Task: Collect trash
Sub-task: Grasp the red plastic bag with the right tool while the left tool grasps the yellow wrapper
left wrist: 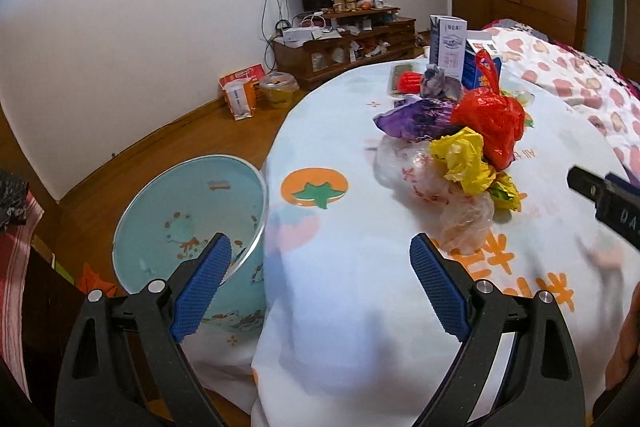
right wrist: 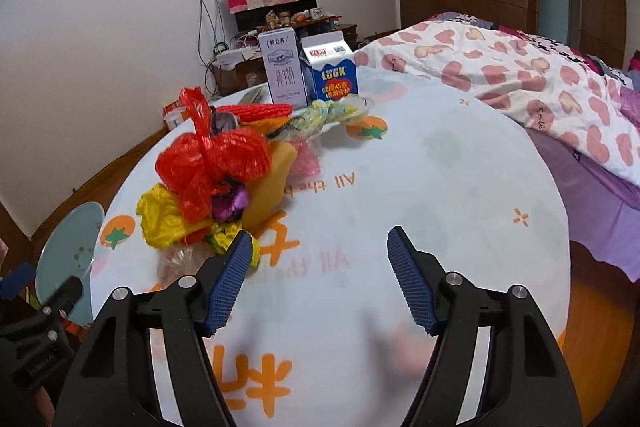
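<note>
A heap of crumpled plastic bags lies on the round desk (right wrist: 420, 187), toward its left side as the right wrist camera sees it: a red bag (right wrist: 208, 163) knotted on top, a yellow bag (right wrist: 164, 219) under it, a purple bag (left wrist: 412, 119) behind in the left wrist view, and a clear bag (left wrist: 424, 183) at the near edge of the heap. A yellow sponge-like block (right wrist: 272, 187) leans against the red bag. Farther back on the desk stand 2 cartons side by side, a white milk carton (right wrist: 282, 71) and a blue carton (right wrist: 334, 75). The desk wears a pale cloth printed with orange fruit. On the floor just beside the desk sits a light blue bin (left wrist: 188, 223), open side toward the left wrist camera. The left claw (left wrist: 320, 267) is spread wide with nothing between its blue pads, over the desk edge next to the bin. The right claw (right wrist: 320, 263) is also released, holding nothing, its left pad just beside the heap's near edge. A bed (right wrist: 520, 83) with a heart-pattern quilt lies behind the desk.
</note>
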Tool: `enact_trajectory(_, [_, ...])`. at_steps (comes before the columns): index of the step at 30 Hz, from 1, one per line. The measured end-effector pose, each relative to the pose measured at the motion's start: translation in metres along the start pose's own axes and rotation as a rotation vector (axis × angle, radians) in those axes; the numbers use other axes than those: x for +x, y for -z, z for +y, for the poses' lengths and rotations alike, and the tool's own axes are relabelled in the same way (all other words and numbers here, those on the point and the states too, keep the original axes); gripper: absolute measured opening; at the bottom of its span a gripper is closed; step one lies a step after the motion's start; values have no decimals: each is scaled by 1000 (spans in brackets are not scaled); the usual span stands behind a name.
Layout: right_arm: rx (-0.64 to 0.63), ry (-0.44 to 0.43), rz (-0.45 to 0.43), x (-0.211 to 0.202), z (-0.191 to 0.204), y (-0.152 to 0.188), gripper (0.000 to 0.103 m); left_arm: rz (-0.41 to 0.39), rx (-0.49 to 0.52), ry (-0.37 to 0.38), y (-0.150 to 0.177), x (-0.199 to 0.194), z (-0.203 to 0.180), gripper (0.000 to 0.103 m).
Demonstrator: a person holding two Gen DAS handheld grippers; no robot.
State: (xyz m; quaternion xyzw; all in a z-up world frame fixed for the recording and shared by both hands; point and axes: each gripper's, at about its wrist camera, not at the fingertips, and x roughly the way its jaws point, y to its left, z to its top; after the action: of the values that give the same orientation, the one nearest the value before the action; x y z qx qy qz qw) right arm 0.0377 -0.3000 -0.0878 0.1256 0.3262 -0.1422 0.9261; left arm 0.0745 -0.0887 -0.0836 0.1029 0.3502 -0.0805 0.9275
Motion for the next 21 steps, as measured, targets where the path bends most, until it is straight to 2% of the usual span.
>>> enact_trajectory(4, [0, -49, -5, 6, 10, -18, 71, 6, -13, -9, -5, 6, 4, 89])
enact_trajectory(6, [9, -92, 5, 12, 18, -29, 77, 3, -22, -17, -8, 6, 9, 89])
enact_trajectory(9, [52, -148, 19, 27, 29, -47, 78, -6, -29, -27, -11, 5, 15, 89])
enact_trajectory(13, [64, -174, 83, 53, 43, -59, 78, -11, -19, -29, -13, 6, 16, 89])
enact_trajectory(14, [68, -189, 103, 60, 45, -60, 74, -11, -17, -29, -13, 6, 16, 89])
enact_trajectory(15, [69, -199, 116, 64, 46, -58, 58, -11, -16, -27, -13, 5, 16, 89])
enact_trajectory(18, [83, -255, 156, 70, 44, -52, 33, -14, -13, -21, -14, 6, 15, 89])
enact_trajectory(21, [90, -283, 135, 62, 38, -49, 25, -11, -10, -12, -14, 7, 12, 89])
